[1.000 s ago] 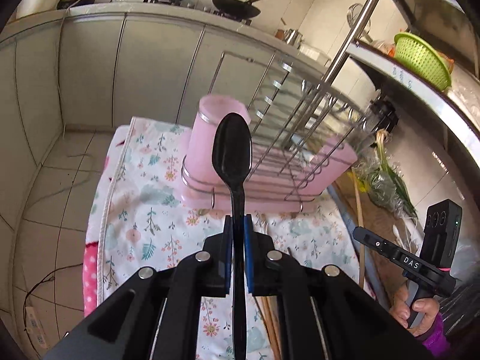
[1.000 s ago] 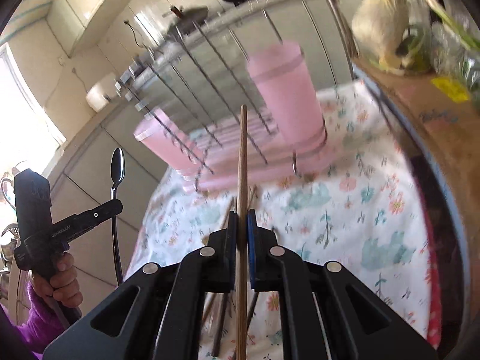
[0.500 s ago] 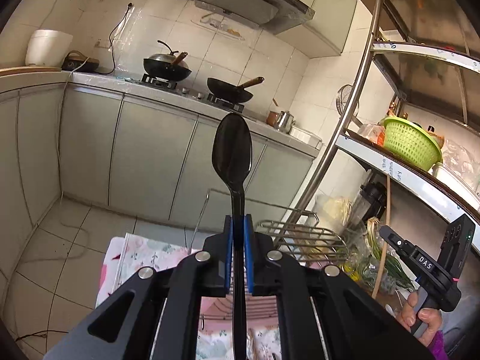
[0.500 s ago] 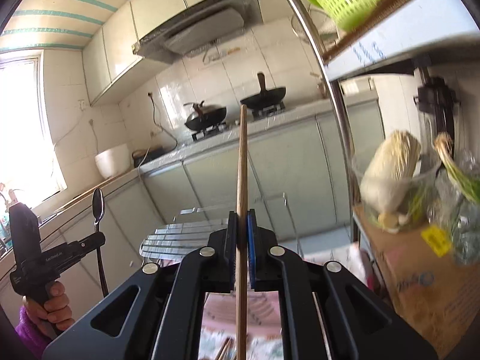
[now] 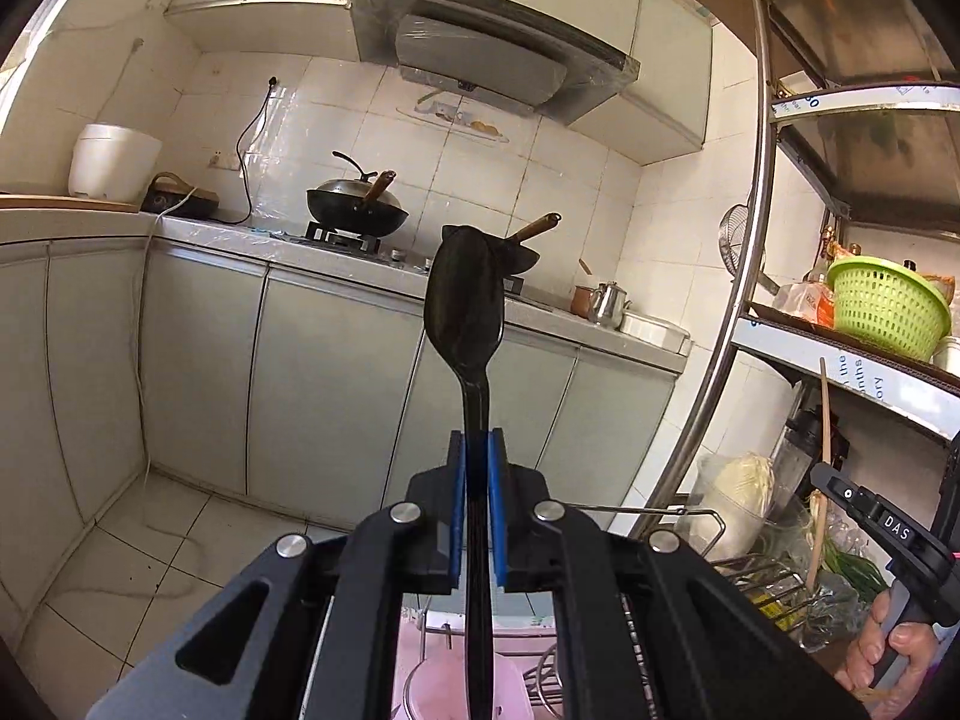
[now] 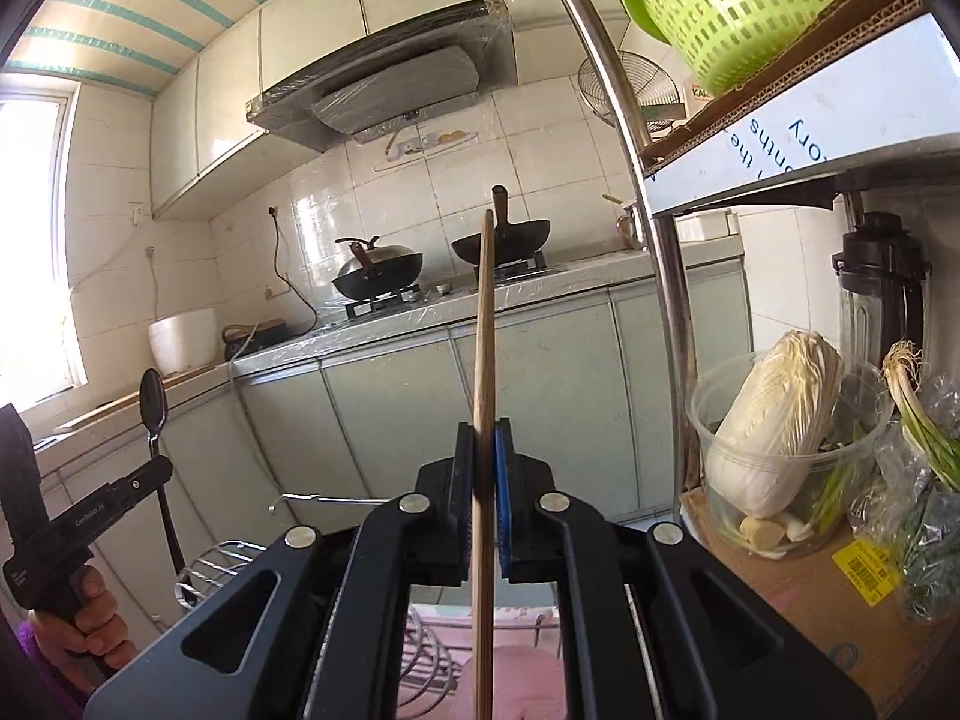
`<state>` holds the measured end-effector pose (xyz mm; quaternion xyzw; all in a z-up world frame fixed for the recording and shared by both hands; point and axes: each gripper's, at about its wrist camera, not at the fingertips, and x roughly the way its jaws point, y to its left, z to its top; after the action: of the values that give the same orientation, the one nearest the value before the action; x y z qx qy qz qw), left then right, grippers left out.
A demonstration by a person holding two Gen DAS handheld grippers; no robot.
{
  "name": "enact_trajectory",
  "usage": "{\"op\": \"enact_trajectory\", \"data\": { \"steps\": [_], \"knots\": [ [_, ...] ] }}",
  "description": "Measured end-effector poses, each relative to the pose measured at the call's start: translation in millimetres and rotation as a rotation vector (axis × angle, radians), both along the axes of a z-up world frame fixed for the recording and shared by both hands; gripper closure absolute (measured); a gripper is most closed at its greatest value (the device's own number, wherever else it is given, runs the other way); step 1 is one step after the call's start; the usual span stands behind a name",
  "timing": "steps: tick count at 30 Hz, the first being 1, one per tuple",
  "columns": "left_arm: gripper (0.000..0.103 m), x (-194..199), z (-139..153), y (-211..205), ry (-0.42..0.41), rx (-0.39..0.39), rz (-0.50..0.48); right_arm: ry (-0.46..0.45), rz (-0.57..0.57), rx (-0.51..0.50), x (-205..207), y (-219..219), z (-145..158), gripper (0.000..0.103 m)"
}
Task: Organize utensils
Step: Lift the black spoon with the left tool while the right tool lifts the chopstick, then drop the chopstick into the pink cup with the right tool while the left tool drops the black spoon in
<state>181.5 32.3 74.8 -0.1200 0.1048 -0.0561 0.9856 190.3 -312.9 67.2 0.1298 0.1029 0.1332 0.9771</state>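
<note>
1. Left gripper [image 5: 474, 516] clamps the black spoon [image 5: 463, 306]; right gripper [image 6: 483, 510] clamps a wooden chopstick [image 6: 485, 360]. Both upright, above the pink holder [image 6: 516, 684].
2. Neither is in the holder yet: drop-in remains.
3. Wire rack [image 6: 234, 564] just beside the holder; shelf post [image 6: 654, 252] near on its right.

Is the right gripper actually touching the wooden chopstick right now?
Touching. The right wrist view shows the right gripper shut on the wooden chopstick, both blue pads pressed against its shaft with no gap.
</note>
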Motion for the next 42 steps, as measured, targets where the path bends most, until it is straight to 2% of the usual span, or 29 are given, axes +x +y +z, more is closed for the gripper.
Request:
{"op": "enact_trajectory", "data": {
  "steps": [8,15,21,27,33,35,36,38,40,42],
  "knots": [
    [0.097,7,-39,-10,0.007,0.074,0.017,-0.001,-0.04,-0.004,12,-2,-24,0.096],
    [0.097,6,-36,-3,-0.024,0.033,0.017,-0.09,-0.04,0.01,7,-2,4,0.096],
    [0.097,6,-62,-4,0.01,0.012,-0.011,-0.067,-0.045,-0.01,10,4,-27,0.096],
    [0.097,-3,-82,-4,0.077,0.025,-0.062,0.017,-0.027,0.007,1,0,-48,0.096],
    [0.095,-6,-92,-4,0.189,0.032,-0.084,0.198,0.002,0.003,0,-2,-66,0.096],
    [0.087,-8,-90,-5,0.206,0.048,-0.085,0.237,-0.007,-0.022,-2,0,-66,0.096],
    [0.079,-8,-88,-5,0.219,0.052,-0.091,0.253,-0.009,-0.033,-2,0,-66,0.096],
    [0.078,-7,-86,-6,0.25,0.061,-0.094,0.3,-0.009,-0.052,0,2,-66,0.091],
    [0.072,-8,-85,-4,0.279,0.049,-0.105,0.326,-0.006,-0.061,0,1,-66,0.071],
    [0.068,-8,-85,-1,0.312,0.029,-0.111,0.335,-0.004,-0.077,-3,2,-65,0.065]
  ]
}}
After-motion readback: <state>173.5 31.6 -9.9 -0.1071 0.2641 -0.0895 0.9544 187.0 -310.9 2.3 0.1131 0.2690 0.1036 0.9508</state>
